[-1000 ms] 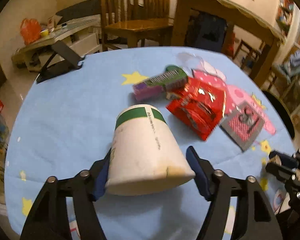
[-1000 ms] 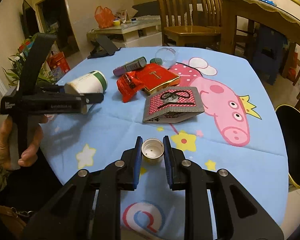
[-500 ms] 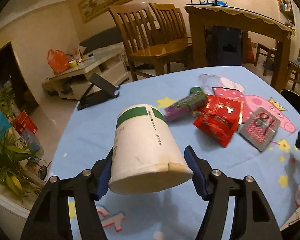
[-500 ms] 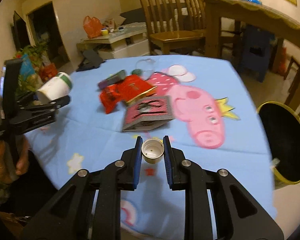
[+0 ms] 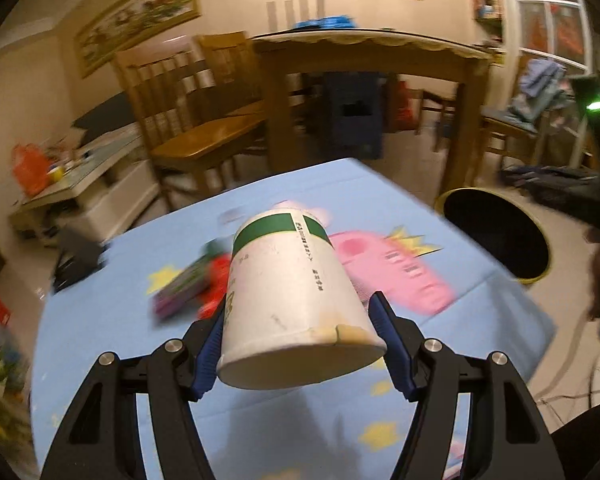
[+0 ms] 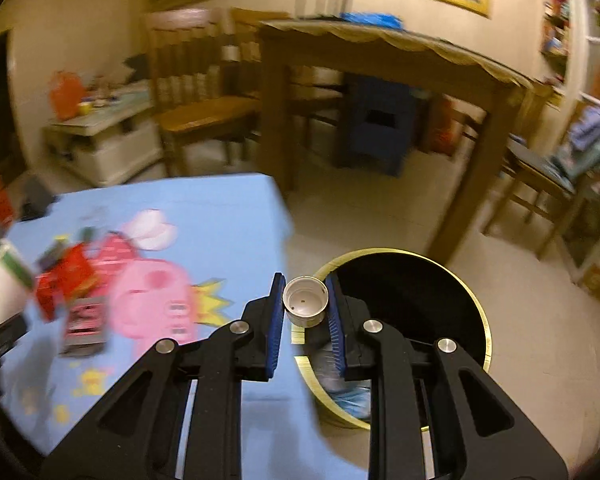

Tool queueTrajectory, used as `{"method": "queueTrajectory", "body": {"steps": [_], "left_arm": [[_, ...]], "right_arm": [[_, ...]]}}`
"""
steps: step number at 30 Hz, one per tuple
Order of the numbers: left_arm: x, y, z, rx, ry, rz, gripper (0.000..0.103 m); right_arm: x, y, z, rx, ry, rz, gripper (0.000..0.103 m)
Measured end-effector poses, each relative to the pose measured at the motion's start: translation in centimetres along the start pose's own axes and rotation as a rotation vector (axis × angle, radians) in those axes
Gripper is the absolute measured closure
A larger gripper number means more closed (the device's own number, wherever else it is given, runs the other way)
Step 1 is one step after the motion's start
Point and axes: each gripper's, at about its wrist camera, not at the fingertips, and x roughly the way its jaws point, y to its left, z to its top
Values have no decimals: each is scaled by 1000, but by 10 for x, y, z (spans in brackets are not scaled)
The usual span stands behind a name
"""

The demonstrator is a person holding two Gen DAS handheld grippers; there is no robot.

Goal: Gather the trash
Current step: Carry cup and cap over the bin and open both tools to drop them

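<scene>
My left gripper (image 5: 298, 332) is shut on a white paper cup (image 5: 290, 300) with a green band, held on its side above the blue tablecloth (image 5: 112, 364). My right gripper (image 6: 305, 304) is shut on a small white bottle cap (image 6: 305, 300), held over the near rim of a black bin with a yellow rim (image 6: 485, 320) beside the table. The bin also shows in the left wrist view (image 5: 500, 236) at the right. Red wrappers (image 6: 66, 276), a purple packet (image 5: 180, 288) and a patterned card (image 6: 85, 322) lie on the table.
A black stand (image 5: 76, 258) sits at the table's far left. A wooden table (image 6: 380, 52) and chairs (image 6: 196, 92) stand behind. Bare floor (image 6: 520, 300) lies right of the bin. The paper cup shows at the left edge of the right wrist view (image 6: 0, 284).
Both grippers have lifted and swung right toward the bin. The right gripper with the cap has gone from over the table to over the bin's rim.
</scene>
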Motion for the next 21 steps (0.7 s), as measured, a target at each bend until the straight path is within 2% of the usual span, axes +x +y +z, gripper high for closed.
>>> {"method": "queueTrajectory", "body": {"steps": [6,7,8,9,14,17,21], "left_arm": [[20,-58,34,66,-15,-110,38],[24,-65,37,73,-17,-116,38],[30,-73,42,82,-19,-123,37],[38,-82,47,88,-16,-132,37],[71,-111,63,77,24,-192,37],[86,-129,65,92,42,-211,37],[104,-153,73,124,63,-241,37]], "right_arm": [[44,-45,1,70,82,-129,82],[46,-50,-1,85,85,-148,76],[49,-53,-3,95,85,-153,53],[51,-57,-3,102,80,-157,38],[32,-88,-3,184,12,-175,36],[3,-112,-5,250,-72,-212,23],[-33,-140,-10,343,-172,-270,21]]}}
